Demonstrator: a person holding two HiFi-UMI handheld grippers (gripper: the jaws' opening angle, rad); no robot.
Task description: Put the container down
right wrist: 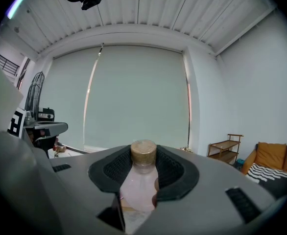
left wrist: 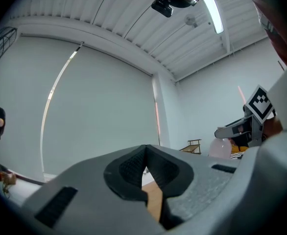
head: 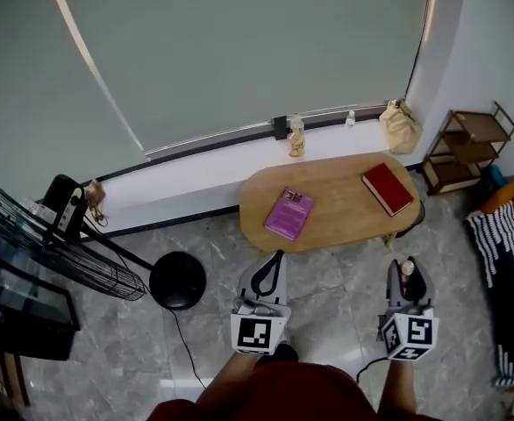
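Observation:
The container is a clear, pinkish bottle (right wrist: 139, 187) with a cork-coloured cap. My right gripper (right wrist: 143, 166) is shut on its neck and shoulder, with the cap standing above the pads. In the head view the bottle (head: 407, 268) and right gripper (head: 407, 279) hang over the floor, in front of the right end of the oval wooden table (head: 338, 202). My left gripper (head: 273, 268) is held level with it, nearer the table's left end. Its jaws are shut, tips touching, with nothing between them (left wrist: 144, 155). The left gripper view also catches the bottle (left wrist: 222, 148) at its right.
A purple book (head: 289, 213) and a red book (head: 388, 189) lie on the table. A standing fan (head: 51, 257) with a round base (head: 177, 280) is at the left. A wooden shelf (head: 467, 143) and a striped blanket (head: 503, 279) are at the right. A paper bag (head: 400, 126) sits on the sill.

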